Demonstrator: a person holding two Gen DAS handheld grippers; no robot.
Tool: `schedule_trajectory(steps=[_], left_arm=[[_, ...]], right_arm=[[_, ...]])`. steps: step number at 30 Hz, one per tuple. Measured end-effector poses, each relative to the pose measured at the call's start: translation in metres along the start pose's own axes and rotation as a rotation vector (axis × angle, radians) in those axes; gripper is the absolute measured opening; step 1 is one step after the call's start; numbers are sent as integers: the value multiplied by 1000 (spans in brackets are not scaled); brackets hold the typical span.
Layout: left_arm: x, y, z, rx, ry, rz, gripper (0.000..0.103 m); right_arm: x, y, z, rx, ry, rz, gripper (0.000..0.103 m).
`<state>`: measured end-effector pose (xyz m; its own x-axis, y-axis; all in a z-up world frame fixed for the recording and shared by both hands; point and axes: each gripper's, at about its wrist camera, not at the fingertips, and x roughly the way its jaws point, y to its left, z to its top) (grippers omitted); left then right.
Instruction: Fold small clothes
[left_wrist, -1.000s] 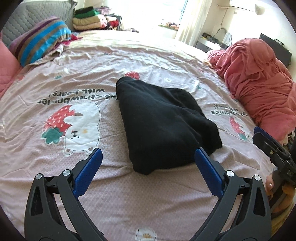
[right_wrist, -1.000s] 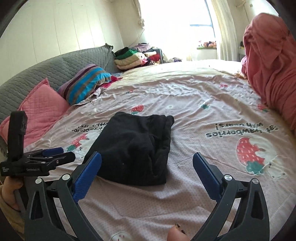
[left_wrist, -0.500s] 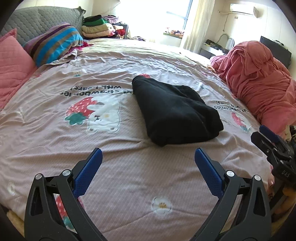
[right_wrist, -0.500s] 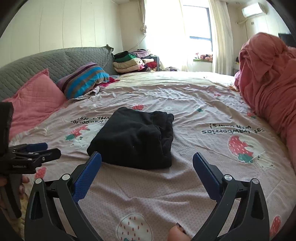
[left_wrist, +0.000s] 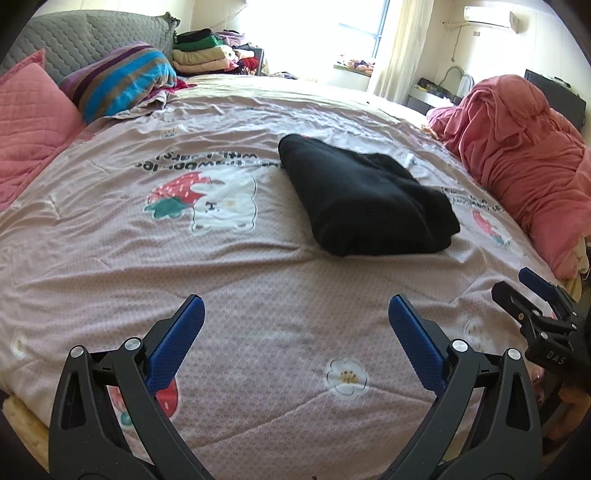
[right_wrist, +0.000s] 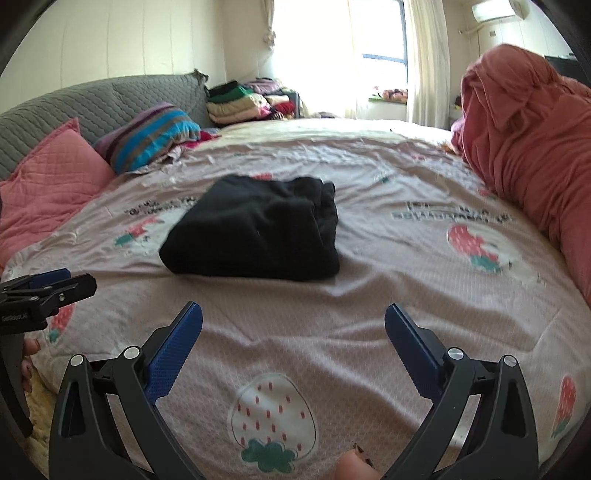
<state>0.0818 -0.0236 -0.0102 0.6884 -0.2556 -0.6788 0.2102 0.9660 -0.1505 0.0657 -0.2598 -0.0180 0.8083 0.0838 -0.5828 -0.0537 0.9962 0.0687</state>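
Lying folded on strawberry-print bedspread (left_wrist: 258, 314): one black garment (left_wrist: 362, 199) | left gripper (left_wrist: 295, 332) wide open, empty | right gripper (right_wrist: 293, 332) wide open, empty | two pillows

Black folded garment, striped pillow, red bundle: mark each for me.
Black folded garment (right_wrist: 255, 229), right wrist view, middle of its top layer.
Striped pillow (left_wrist: 122, 79), left wrist view, on a blue stripe.
Red bundle (left_wrist: 517, 133), left wrist view, its crumpled upper middle.

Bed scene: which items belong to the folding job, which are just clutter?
Job:
black garment, lying folded on the bedspread
left gripper, open
right gripper, open

Lying about:
striped pillow
pink pillow
red duvet heap
stacked clothes
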Motion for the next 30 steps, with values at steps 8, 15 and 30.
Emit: schedule_trajectory(steps=[8,15,30], left_arm=[[3,1,-4,-11,14,7,94],[3,1,-4,-21,18,18,94],[0,2,-4,-21,11,31,94]], right_arm=[[6,-3,-4,10,27,-5,98],[7,-6,-4,12,34,-10,98],[5,-9,-5,20,40,-13,98]])
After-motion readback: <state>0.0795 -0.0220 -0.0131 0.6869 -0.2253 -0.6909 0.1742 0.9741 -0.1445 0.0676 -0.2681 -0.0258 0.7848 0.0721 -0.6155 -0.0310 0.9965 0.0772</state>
